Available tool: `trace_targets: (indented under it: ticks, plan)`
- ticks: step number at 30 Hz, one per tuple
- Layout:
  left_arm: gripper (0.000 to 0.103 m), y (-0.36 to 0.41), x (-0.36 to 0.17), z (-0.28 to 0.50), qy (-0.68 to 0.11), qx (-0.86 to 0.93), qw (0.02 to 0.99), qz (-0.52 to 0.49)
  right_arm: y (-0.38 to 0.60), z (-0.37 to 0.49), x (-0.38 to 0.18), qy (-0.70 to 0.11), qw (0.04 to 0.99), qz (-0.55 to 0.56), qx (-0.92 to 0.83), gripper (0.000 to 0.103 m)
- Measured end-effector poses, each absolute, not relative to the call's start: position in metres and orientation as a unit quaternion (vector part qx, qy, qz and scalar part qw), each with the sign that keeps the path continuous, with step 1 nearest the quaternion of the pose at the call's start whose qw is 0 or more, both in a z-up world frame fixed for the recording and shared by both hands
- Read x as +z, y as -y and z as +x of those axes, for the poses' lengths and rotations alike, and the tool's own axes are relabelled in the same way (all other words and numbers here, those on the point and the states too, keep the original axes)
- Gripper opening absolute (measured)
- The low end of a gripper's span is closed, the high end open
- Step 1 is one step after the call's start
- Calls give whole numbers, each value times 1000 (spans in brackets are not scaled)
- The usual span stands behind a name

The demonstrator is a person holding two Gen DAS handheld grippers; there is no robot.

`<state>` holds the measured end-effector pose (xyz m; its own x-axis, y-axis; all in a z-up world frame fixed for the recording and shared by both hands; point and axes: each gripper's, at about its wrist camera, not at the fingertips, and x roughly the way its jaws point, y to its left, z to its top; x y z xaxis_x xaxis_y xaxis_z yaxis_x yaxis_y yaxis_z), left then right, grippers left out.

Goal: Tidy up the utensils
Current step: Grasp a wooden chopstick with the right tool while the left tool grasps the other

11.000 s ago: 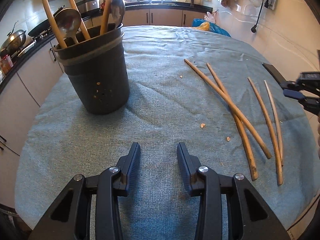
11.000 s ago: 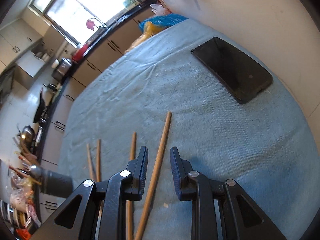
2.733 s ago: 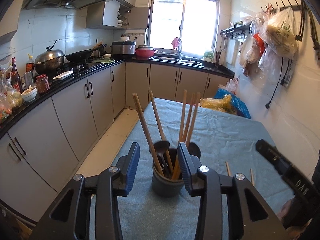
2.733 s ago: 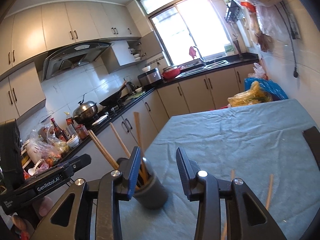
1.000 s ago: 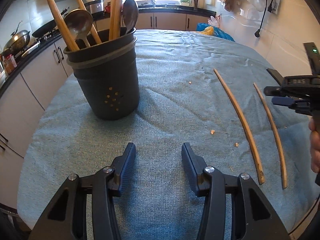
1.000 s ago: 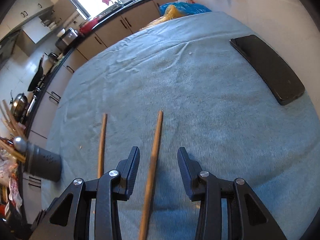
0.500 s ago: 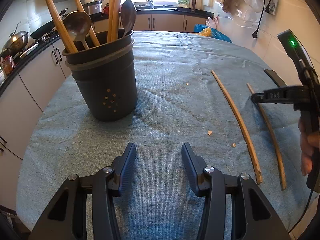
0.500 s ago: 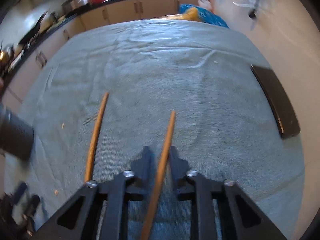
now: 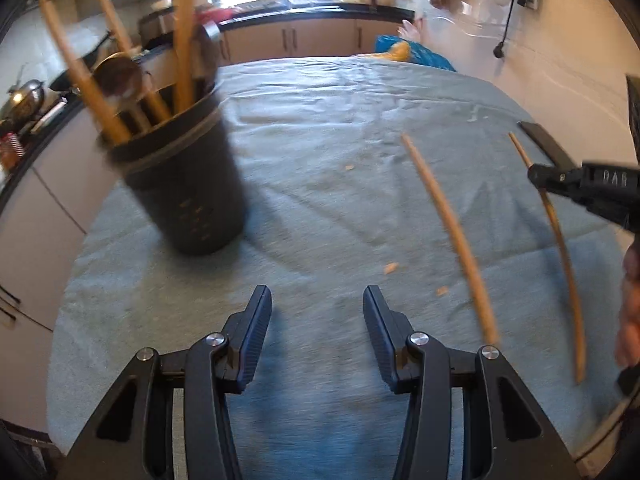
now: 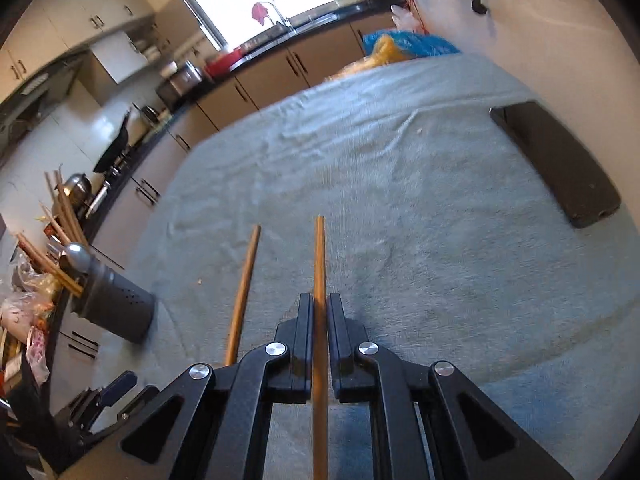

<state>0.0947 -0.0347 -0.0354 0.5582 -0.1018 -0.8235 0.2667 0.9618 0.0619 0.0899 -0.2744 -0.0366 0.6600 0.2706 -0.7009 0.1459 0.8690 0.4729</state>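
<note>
A dark utensil holder (image 9: pixel 184 196) with several wooden sticks and spoons stands on the blue-grey cloth at the left; it also shows in the right wrist view (image 10: pixel 114 312). My right gripper (image 10: pixel 319 308) is shut on a thin wooden stick (image 10: pixel 319 264), lifted off the cloth; the same stick (image 9: pixel 560 248) and gripper (image 9: pixel 538 174) show at the right of the left wrist view. A second wooden stick (image 9: pixel 452 236) lies on the cloth, also seen left of the held one (image 10: pixel 244 284). My left gripper (image 9: pixel 316 316) is open and empty over the cloth's near edge.
A black phone (image 10: pixel 556 164) lies on the cloth by the right wall. Crumbs (image 9: pixel 390 267) dot the cloth. Kitchen counters and cabinets (image 9: pixel 320 36) run behind and to the left of the table. Bags (image 9: pixel 412 52) sit beyond the table's far edge.
My right gripper has closed on the right-hand stick and raised it. The left gripper shifted slightly; earlier, two more sticks lay on the cloth and now stand in the holder.
</note>
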Motion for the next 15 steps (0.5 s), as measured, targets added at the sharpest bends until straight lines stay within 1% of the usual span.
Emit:
trace_targets:
  ticks: [2, 7, 11, 15]
  plan:
    - [46, 46, -29, 101, -466, -116, 872, 91, 279, 81, -30, -394, 883, 253, 38, 7]
    - [46, 86, -27, 140, -525, -140, 836, 73, 291, 64, -25, -368, 892, 259, 45, 7]
    - [46, 110, -37, 185, -561, -120, 817, 57, 305, 56, -26, -361, 890, 277, 46, 7]
    - [46, 132, -47, 213, -576, -99, 809, 57, 326, 46, -29, -358, 887, 290, 42, 7]
